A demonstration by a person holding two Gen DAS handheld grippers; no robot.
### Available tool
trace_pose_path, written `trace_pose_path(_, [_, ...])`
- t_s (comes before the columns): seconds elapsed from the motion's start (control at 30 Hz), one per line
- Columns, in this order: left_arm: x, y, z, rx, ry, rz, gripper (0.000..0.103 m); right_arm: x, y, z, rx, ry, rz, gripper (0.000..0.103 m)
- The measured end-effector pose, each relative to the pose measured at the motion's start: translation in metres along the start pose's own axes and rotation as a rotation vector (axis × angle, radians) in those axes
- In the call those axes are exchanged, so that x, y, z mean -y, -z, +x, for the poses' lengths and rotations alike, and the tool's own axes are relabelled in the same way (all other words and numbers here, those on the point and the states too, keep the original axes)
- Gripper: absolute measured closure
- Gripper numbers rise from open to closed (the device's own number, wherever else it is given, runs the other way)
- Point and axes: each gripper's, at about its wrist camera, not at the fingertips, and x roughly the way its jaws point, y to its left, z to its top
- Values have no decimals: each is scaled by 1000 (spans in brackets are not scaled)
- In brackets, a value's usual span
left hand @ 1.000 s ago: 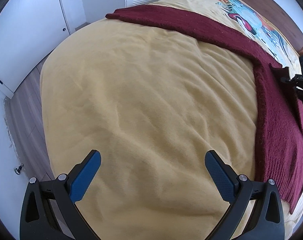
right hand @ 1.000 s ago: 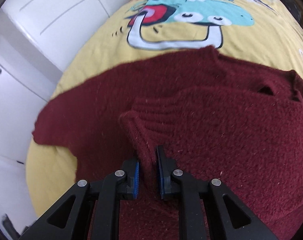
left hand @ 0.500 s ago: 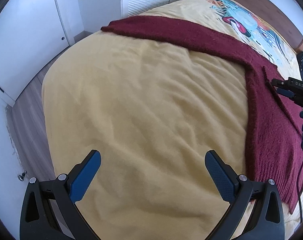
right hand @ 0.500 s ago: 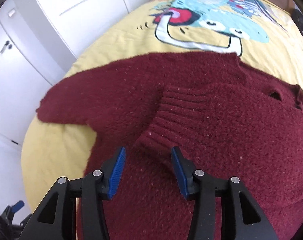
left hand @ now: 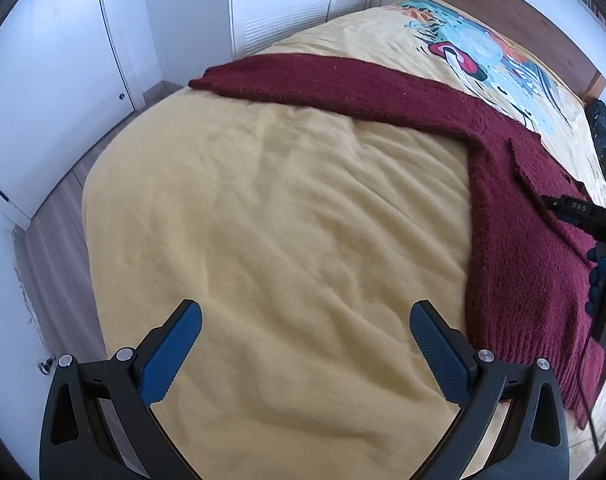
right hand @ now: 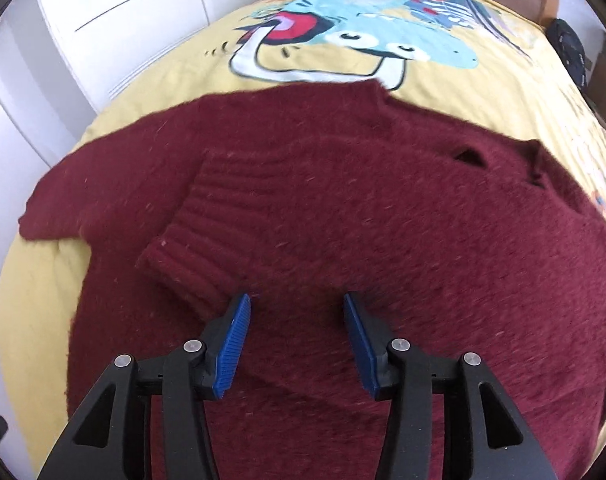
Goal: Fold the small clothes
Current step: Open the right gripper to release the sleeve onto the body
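A dark red sweater [right hand: 343, 208] lies spread on a yellow bed [left hand: 263, 220], one sleeve [right hand: 207, 232] folded in across its body, the other [left hand: 323, 80] stretched out to the far left. The right gripper [right hand: 295, 336] hovers over the sweater's body just right of the folded cuff, jaws part open, holding nothing. The left gripper [left hand: 305, 352] hangs wide open and empty over bare bedding, well left of the sweater. The risk: fuzzy knit could snag a pad, dragging the folded sleeve loose.
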Motion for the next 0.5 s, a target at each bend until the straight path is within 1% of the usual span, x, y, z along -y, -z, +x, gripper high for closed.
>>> trace_pose_path(0.1, [0, -3, -2, 12, 11, -12, 1, -5, 3, -5, 22, -14, 2, 52])
trace_pose_path(0.17, [1, -5, -5, 20, 21, -14, 1, 0, 3, -12, 37, -35, 14, 53])
trace_pose_path(0.2, [3, -6, -7, 23, 24, -10, 1, 5, 5, -19, 49, -26, 13, 53])
trace_pose_path(0.27, [7, -8, -10, 33, 27, -5, 1, 17, 4, -28, 72, 9, 13, 53])
trace_pose_path(0.37, [15, -12, -8, 15, 53, -3, 1, 55, 2, -42, 100, 80, 59, 53])
trace_pose_path(0.5, [31, -16, -9, 6, 94, 17, 1, 101, 9, -50, 93, 179, 95, 53])
